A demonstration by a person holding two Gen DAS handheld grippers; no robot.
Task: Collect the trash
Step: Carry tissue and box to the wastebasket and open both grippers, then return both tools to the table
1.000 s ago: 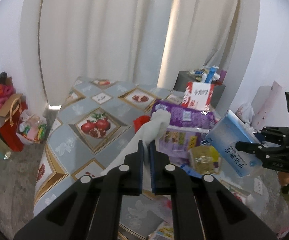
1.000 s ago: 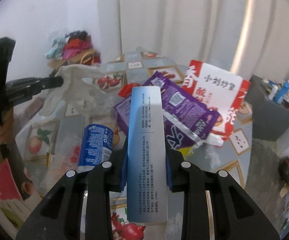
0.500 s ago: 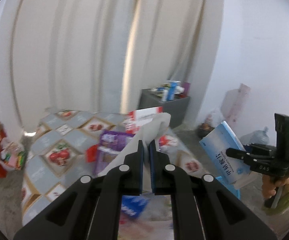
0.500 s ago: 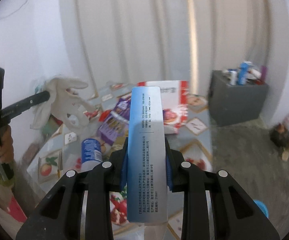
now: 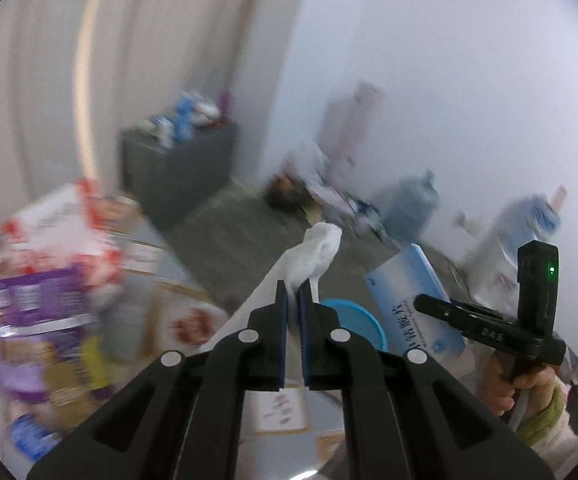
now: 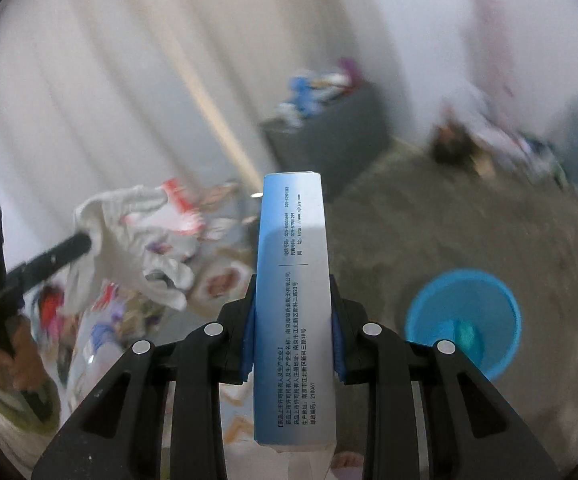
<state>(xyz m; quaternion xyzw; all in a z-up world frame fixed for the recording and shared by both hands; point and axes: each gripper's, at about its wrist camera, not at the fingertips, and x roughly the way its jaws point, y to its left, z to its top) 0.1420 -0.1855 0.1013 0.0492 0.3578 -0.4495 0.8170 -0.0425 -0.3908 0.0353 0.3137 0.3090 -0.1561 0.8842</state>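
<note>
Down on the grey floor sits the round blue bin, mouth up and open, and everything now turns on where it lies from the two loaded grippers. Seen from the right wrist it is low and off to the right of the fingers, near but not under them; seen from the left wrist its rim peeks out just behind the fingertips, almost dead ahead and below, so I'd judge the left hand to be the nearer one, though the blur of the swing makes that hard to swear to. The cluttered table with its wrappers lies off to the left, away from the bin. The right gripper is clamped on a long blue-and-white carton, held across its narrow faces with its long axis running straight out along the fingers, so it would go into the bin end first. The left gripper is pinched tight on a crumpled white tissue, which stands up limp above the fingertips.
</note>
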